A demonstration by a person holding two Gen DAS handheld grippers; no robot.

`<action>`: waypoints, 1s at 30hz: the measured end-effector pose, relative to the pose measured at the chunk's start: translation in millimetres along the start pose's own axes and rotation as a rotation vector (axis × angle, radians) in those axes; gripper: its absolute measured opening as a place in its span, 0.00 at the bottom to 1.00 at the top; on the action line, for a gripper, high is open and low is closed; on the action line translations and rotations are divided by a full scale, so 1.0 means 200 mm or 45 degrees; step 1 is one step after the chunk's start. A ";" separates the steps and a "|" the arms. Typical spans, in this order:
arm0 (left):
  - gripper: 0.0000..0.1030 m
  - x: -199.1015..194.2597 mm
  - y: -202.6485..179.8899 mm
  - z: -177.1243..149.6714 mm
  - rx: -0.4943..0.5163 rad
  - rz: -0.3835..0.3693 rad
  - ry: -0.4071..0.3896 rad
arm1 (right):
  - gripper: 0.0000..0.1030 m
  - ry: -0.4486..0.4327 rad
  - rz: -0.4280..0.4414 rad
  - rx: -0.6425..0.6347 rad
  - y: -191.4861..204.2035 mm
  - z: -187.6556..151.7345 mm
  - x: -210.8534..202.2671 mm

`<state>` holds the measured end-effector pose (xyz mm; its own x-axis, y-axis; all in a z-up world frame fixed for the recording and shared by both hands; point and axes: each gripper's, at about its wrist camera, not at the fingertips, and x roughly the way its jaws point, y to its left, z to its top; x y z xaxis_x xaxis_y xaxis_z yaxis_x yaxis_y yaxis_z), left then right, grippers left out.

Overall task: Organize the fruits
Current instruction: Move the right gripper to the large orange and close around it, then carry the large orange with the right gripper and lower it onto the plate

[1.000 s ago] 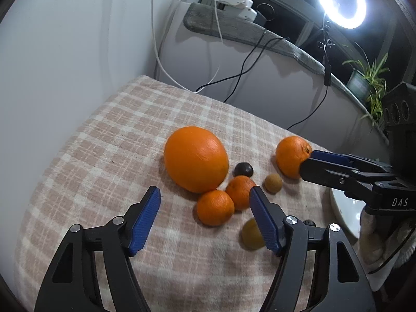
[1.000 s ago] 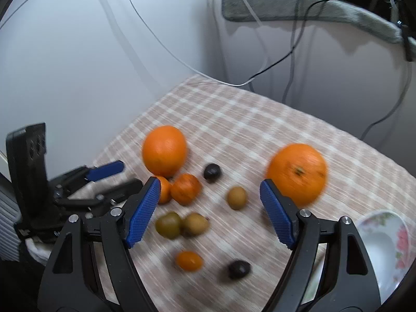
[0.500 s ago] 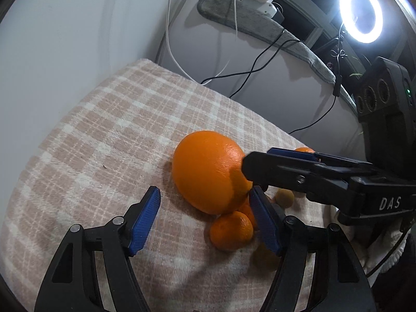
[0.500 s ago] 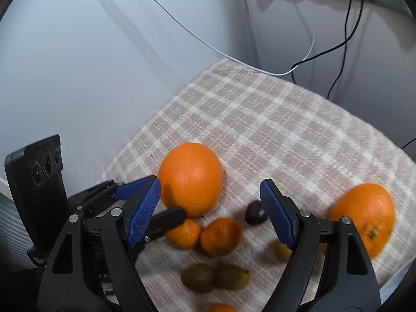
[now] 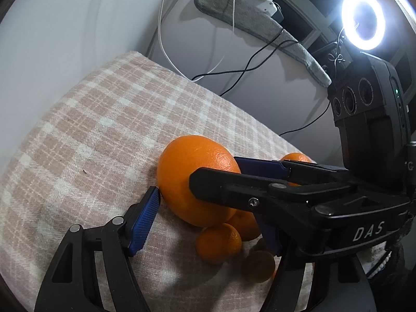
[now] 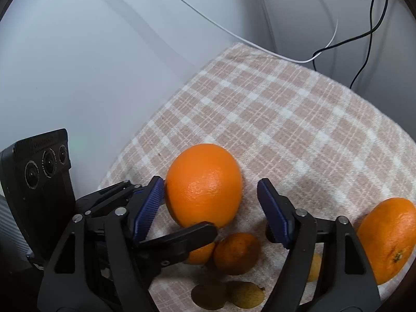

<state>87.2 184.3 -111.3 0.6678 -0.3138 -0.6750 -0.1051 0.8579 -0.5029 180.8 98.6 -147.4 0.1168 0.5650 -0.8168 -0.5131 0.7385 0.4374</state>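
A large orange (image 5: 197, 182) (image 6: 204, 184) sits on the checked cloth (image 5: 104, 119) (image 6: 286, 119). My right gripper (image 6: 212, 208) is open with its blue pads on either side of the large orange; the left pad is close to its skin. My left gripper (image 5: 208, 223) is open too, its left pad at the orange's near side. The right gripper crosses the left wrist view (image 5: 260, 179) over the orange. Two small mandarins (image 5: 218, 243) (image 6: 235, 253) lie just in front of the large orange. A second orange (image 6: 387, 239) lies to the right.
Brownish small fruits (image 6: 228, 296) (image 5: 257, 266) lie near the mandarins. The cloth's far edge meets a white wall with hanging cables (image 5: 234, 59). A ring light (image 5: 362, 22) shines at the upper right in the left wrist view.
Both grippers have moved forward to the large orange. The right gripper now straddles it, and it fills more of both views. The white bowl has left the right wrist view.
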 end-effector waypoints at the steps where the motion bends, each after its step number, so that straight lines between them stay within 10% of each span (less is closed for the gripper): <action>1: 0.69 0.00 0.00 0.00 -0.006 -0.003 0.002 | 0.72 0.005 0.009 0.004 0.00 0.00 0.00; 30: 0.67 -0.18 -0.23 -0.05 0.109 0.028 -0.128 | 0.64 -0.085 0.002 0.016 0.13 -0.09 -0.31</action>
<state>60.1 151.4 -69.0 0.7368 -0.2561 -0.6257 -0.0601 0.8970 -0.4379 144.7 76.2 -91.3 0.1730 0.5889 -0.7894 -0.5029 0.7420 0.4433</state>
